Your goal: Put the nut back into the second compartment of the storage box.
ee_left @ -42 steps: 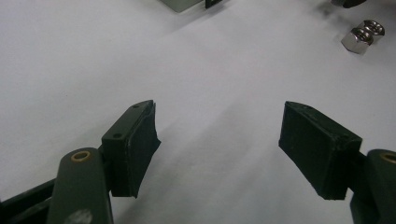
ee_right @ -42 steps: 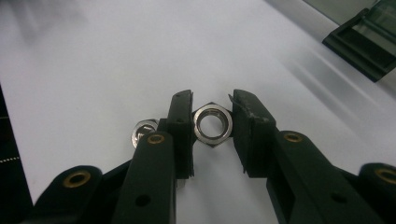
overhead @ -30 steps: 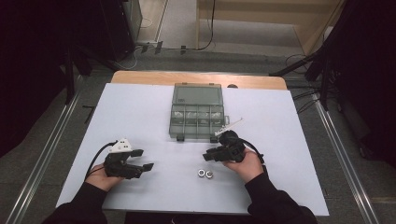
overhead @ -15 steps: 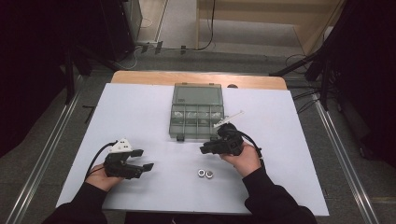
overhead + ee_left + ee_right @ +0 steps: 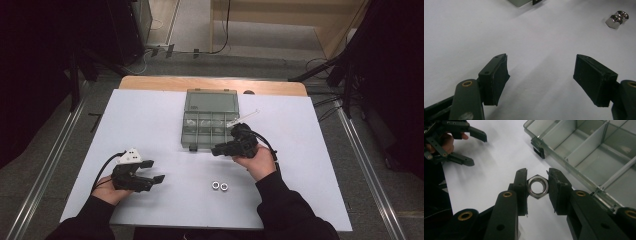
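Though small — shiny hexagonal steel nut (image 5: 538,186)

I see a shiny silver nut (image 5: 537,186) between my right gripper's (image 5: 537,185) black pads, brass-coloured rivets on its arms. The compartment box (image 5: 210,120) is smoky grey-clear with a black latch. Two more silver nuts (image 5: 220,186) lie on the plain white table (image 5: 150,115).

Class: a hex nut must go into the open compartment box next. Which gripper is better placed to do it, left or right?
Right. The right gripper already clamps a hex nut beside the compartment box; the left gripper sits open and empty, farther away.
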A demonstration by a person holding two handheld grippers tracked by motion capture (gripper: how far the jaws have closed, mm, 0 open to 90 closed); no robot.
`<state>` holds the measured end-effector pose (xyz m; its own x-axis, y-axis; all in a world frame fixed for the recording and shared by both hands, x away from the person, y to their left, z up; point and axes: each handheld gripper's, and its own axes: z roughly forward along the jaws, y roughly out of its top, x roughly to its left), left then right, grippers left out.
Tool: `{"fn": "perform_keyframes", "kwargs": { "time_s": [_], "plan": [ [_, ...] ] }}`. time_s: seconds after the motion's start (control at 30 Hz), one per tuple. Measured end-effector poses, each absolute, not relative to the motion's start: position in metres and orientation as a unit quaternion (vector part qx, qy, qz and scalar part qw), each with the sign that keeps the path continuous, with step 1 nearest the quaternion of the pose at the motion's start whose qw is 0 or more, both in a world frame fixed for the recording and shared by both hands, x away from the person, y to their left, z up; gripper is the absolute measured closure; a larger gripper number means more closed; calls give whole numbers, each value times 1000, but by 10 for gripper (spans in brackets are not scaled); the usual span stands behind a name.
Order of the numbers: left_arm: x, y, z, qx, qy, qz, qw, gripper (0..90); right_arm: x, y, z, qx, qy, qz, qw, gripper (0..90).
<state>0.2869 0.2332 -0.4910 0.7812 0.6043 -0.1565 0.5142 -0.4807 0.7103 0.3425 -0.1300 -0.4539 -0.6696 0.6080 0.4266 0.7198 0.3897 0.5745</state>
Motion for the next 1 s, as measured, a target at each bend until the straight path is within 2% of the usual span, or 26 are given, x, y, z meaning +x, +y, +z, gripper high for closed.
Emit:
{"fn": "perform_keyframes", "kwargs": {
  "time_s": [1.0],
  "plan": [
    [282, 234, -489, 849, 335, 44, 407, 272, 401, -109, -437, -409, -822, -391, 69, 713]
  ]
}}
